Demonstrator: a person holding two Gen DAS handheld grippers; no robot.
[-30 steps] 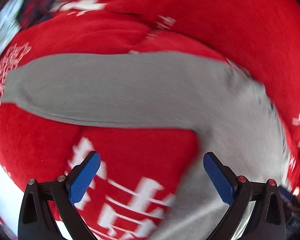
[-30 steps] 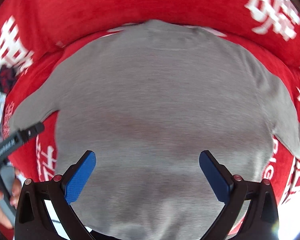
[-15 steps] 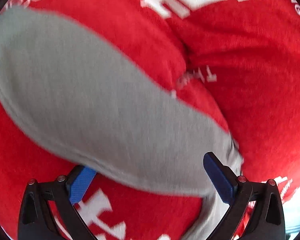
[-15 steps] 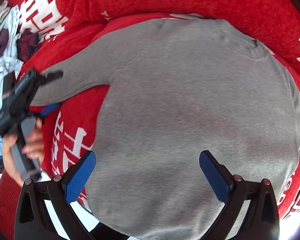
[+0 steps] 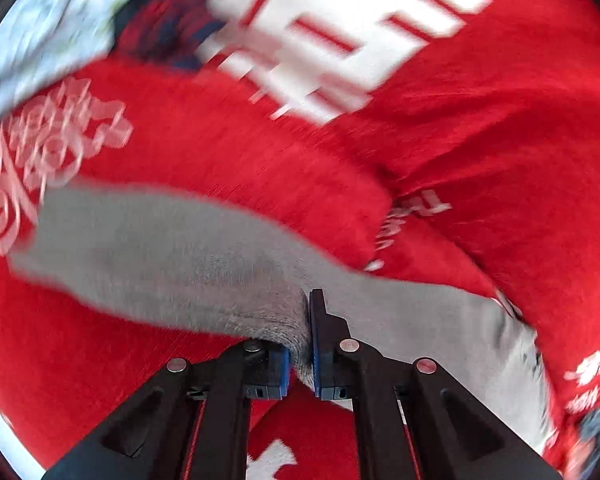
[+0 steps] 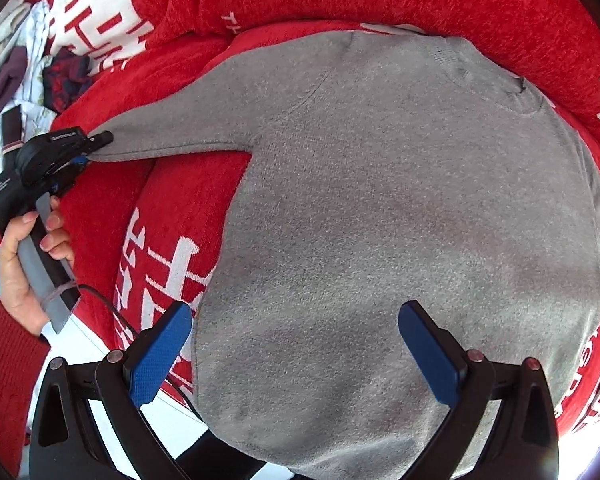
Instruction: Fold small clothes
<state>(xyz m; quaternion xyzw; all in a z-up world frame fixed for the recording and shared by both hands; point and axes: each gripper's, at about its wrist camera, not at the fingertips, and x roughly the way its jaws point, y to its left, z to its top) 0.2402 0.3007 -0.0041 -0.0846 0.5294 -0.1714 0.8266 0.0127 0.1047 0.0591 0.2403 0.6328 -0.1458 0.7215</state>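
- Left wrist view: the left gripper (image 5: 305, 344) has just closed, and its fingers pinch the lower edge of the sleeve (image 5: 172, 268) of a grey sweater (image 5: 440, 320).
- The sleeve stretches away to the left of the fingers, its long axis running crosswise over the red blanket (image 5: 260, 168); its cuff end is smeared by blur.
- To the right of the fingers the sweater runs off toward the frame edge, cut off.
- Right wrist view: the right gripper (image 6: 296, 354) hovers with its fingers spread wide, nothing between them but the sweater body lying flat below.
- The neck points away from the fingers; the hem is hidden under them.
- Far left of the fingers, a hand (image 6: 28, 256) holds the other gripper at the sleeve's tip.
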